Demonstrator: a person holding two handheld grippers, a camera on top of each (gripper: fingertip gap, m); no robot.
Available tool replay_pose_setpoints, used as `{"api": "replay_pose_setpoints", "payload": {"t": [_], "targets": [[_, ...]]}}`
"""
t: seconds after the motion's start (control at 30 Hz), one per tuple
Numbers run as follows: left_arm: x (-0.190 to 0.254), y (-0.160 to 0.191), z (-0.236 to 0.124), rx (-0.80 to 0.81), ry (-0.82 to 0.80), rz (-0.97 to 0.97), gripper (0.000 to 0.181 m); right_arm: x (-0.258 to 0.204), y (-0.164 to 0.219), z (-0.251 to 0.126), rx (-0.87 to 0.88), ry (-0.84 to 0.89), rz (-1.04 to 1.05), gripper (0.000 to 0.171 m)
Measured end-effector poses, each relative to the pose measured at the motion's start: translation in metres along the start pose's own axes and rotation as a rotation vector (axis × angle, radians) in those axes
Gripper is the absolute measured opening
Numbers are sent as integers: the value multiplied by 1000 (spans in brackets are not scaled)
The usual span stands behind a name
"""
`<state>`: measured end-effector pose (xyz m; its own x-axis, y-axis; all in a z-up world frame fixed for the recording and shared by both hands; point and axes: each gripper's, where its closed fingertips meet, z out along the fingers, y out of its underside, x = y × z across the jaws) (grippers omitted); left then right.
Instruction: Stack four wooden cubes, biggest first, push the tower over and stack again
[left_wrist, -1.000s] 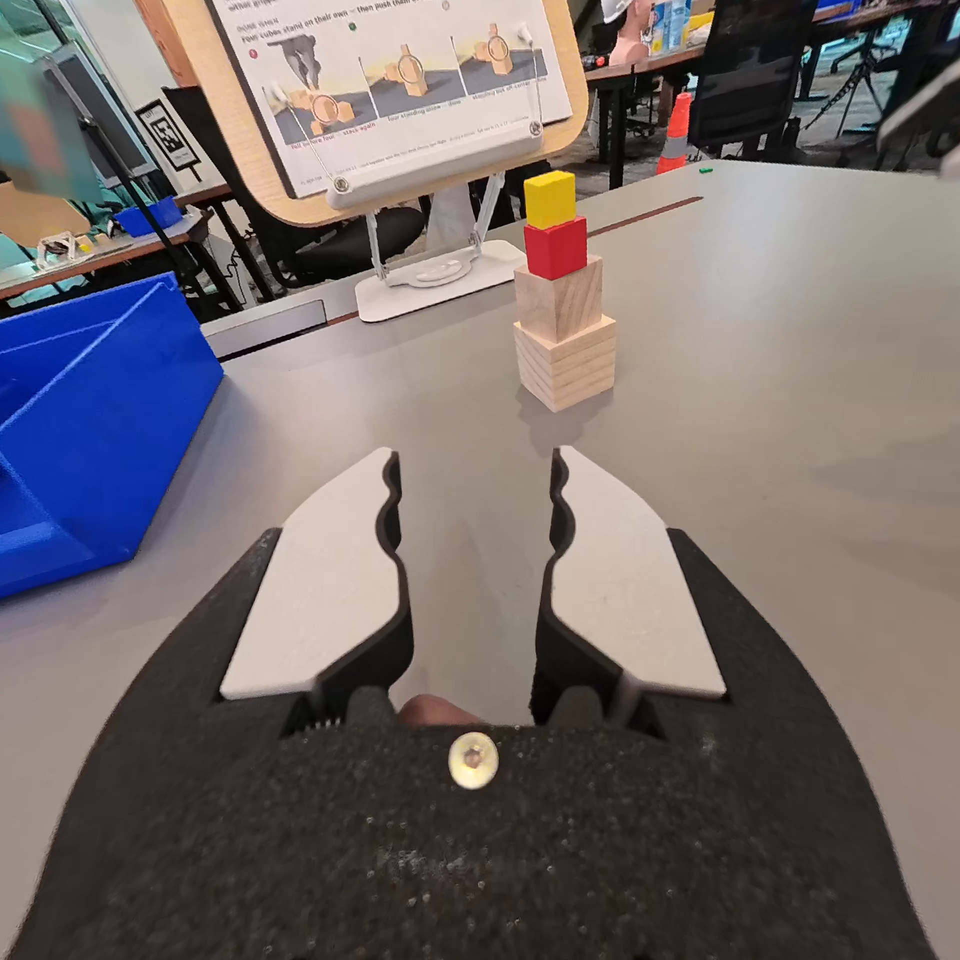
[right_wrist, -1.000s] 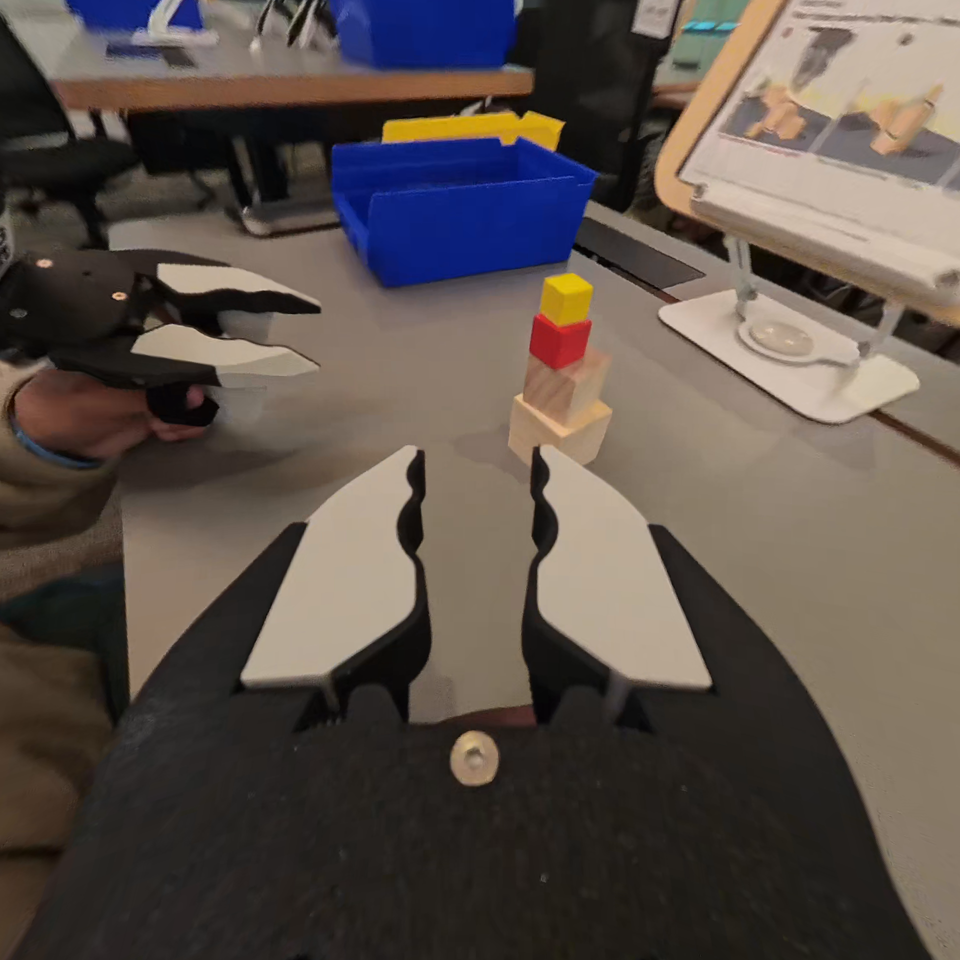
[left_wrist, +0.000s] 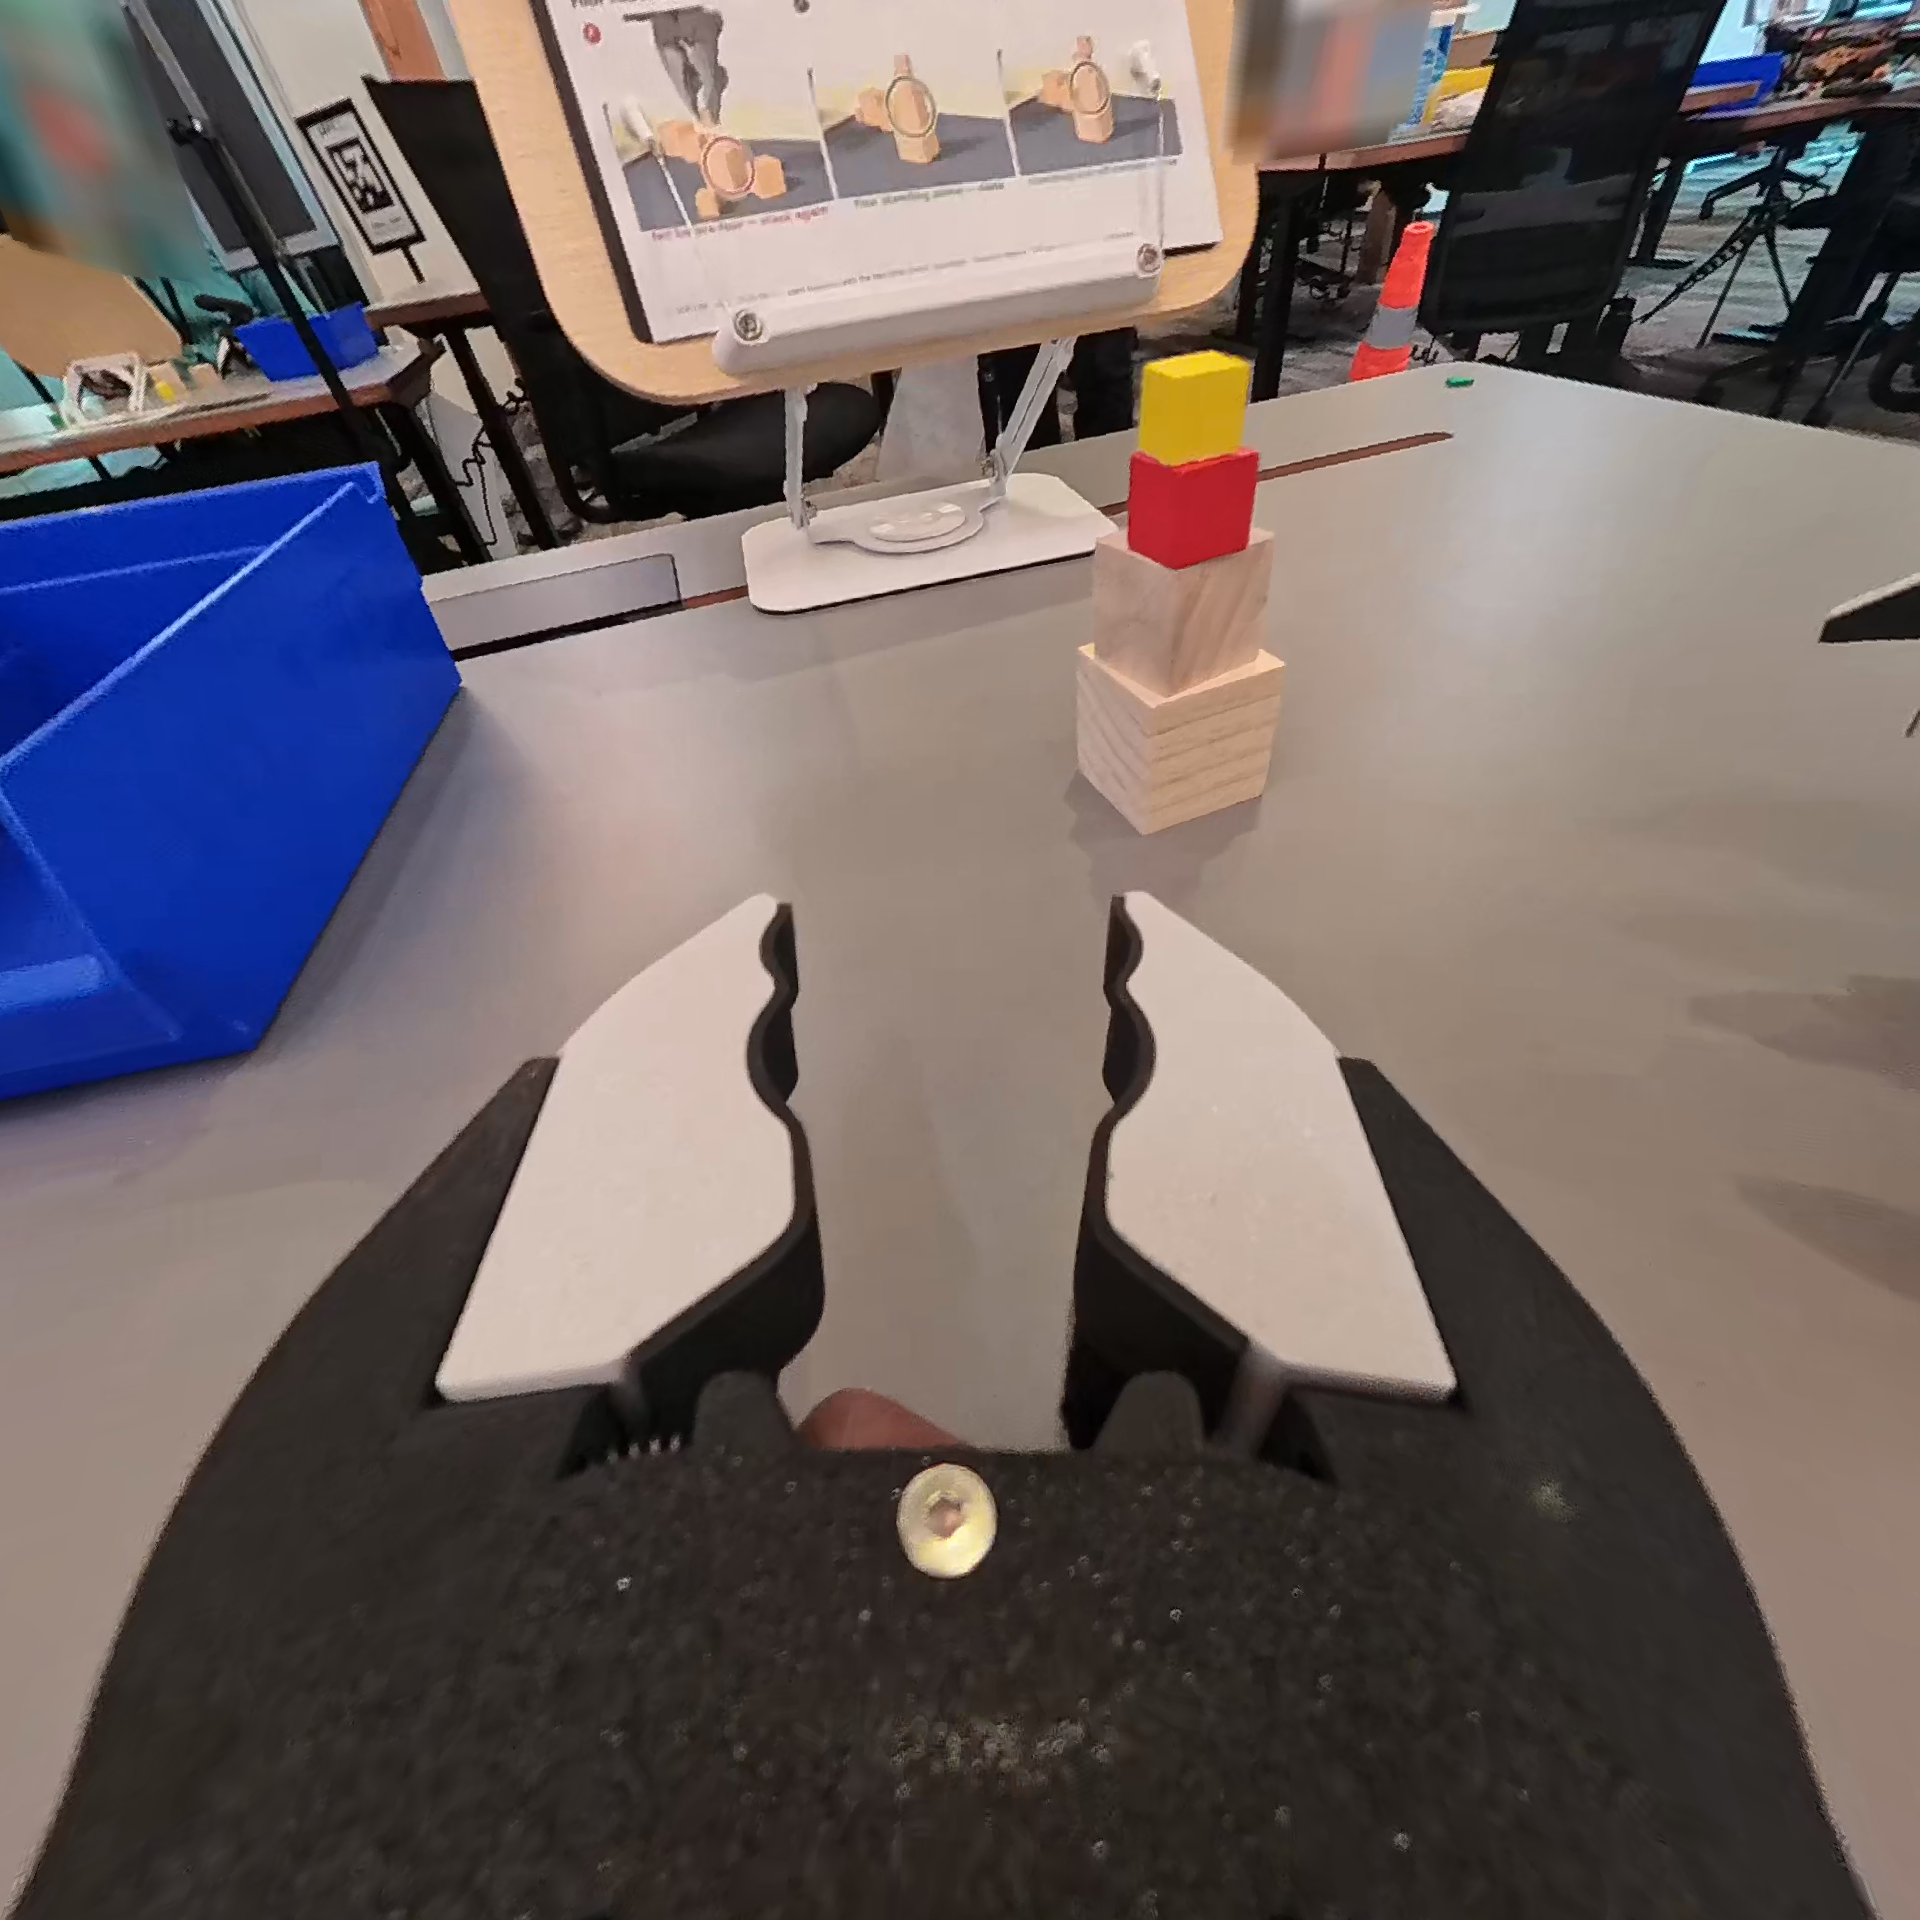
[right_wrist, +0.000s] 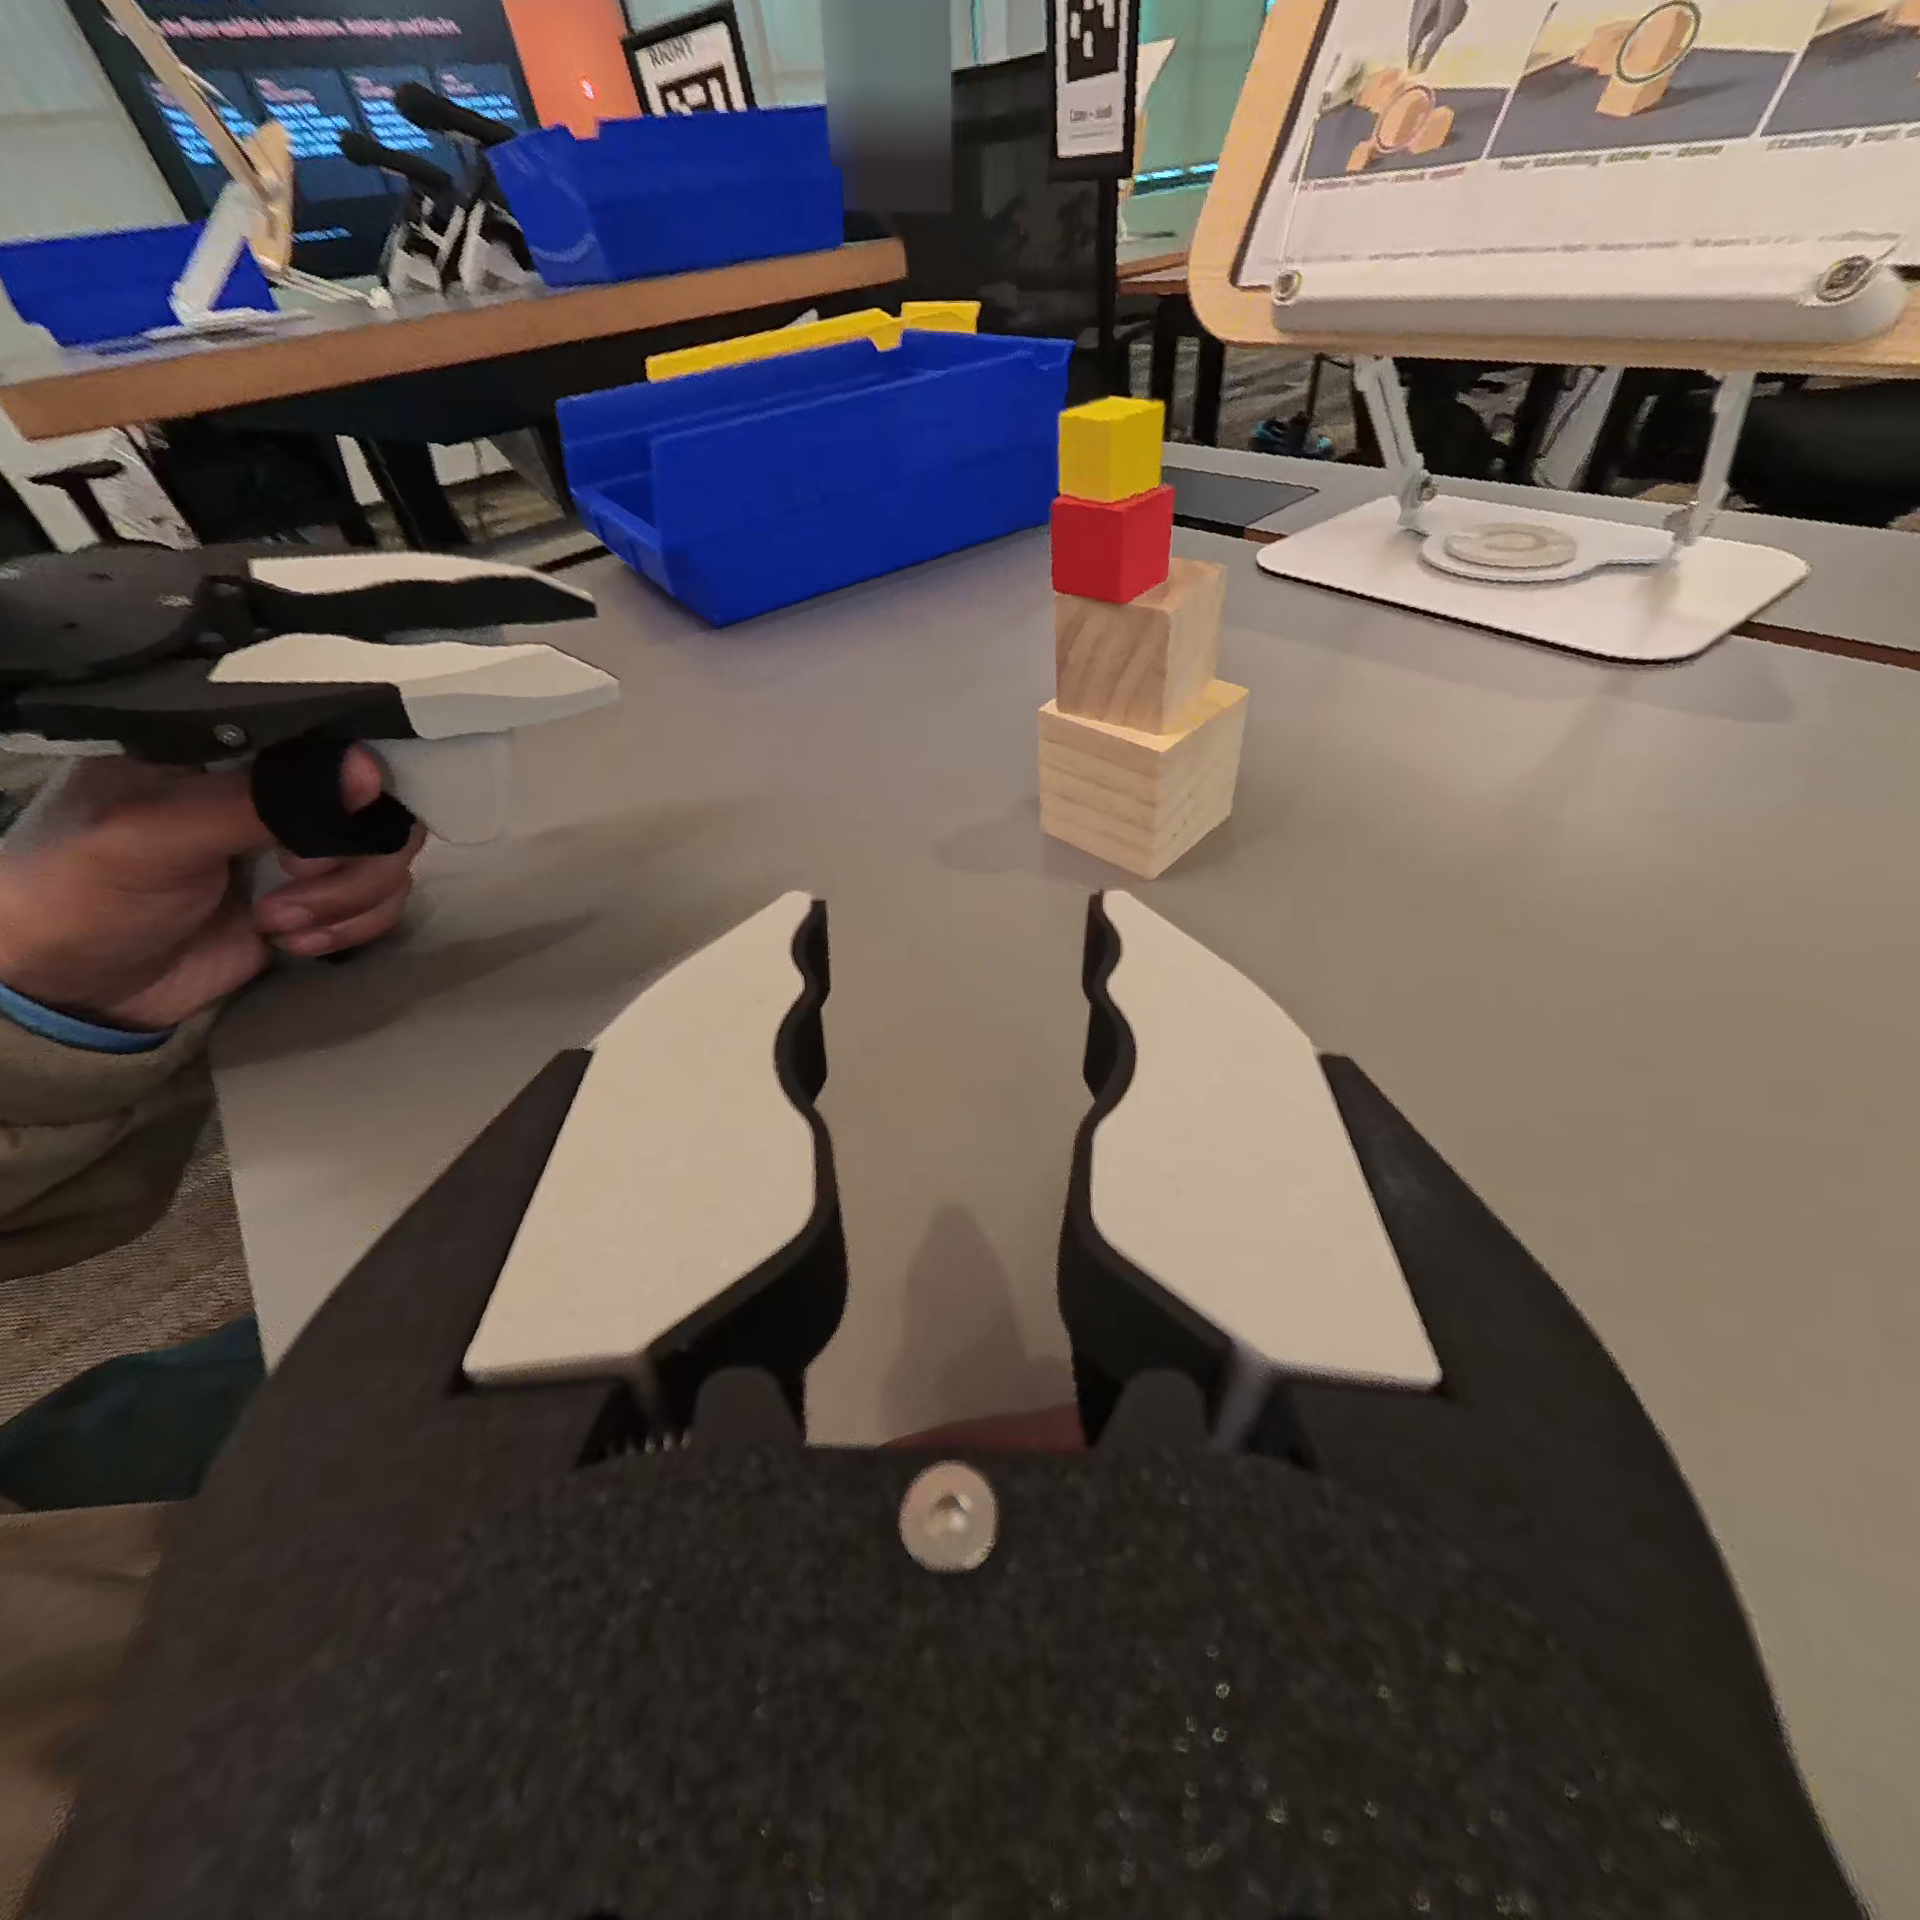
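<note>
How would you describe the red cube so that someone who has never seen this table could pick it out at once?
On the grey table, in front of the white stand that holds the instruction board, a four-cube tower stands alone. The red cube is second from the top, under the smaller yellow cube and on a plain wooden cube. It is the only red one in the stack.

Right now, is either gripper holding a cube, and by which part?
Nothing is held. The left gripper and right gripper are both open and empty, short of the four-cube tower, which stands untouched on the table.
</note>
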<state>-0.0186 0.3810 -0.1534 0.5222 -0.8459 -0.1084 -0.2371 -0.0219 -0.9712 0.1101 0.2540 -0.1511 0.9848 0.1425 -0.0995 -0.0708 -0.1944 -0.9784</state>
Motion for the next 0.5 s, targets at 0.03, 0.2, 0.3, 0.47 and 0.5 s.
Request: {"api": "replay_pose_setpoints", "payload": {"t": [0.03, 0.2, 0.3, 0.47, 0.5], "targets": [[-1, 0, 0, -1, -2, -8, 56, -1, 0, 1, -8, 12, -4, 47], [-3, -4, -5, 12, 11, -13, 50, -11, 5, -1, -79, 38, -23, 46], [-3, -5, -4, -34, 34, 7, 44, -15, 9, -5, -123, 43, -75, 36], [-5, -6, -6, -52, 69, -40, 34, -19, 16, 13, -286, -70, -266, 0], [-6, -5, -6, -46, 72, -45, 31, -19, 18, 21, -339, -107, -305, 0]]}}
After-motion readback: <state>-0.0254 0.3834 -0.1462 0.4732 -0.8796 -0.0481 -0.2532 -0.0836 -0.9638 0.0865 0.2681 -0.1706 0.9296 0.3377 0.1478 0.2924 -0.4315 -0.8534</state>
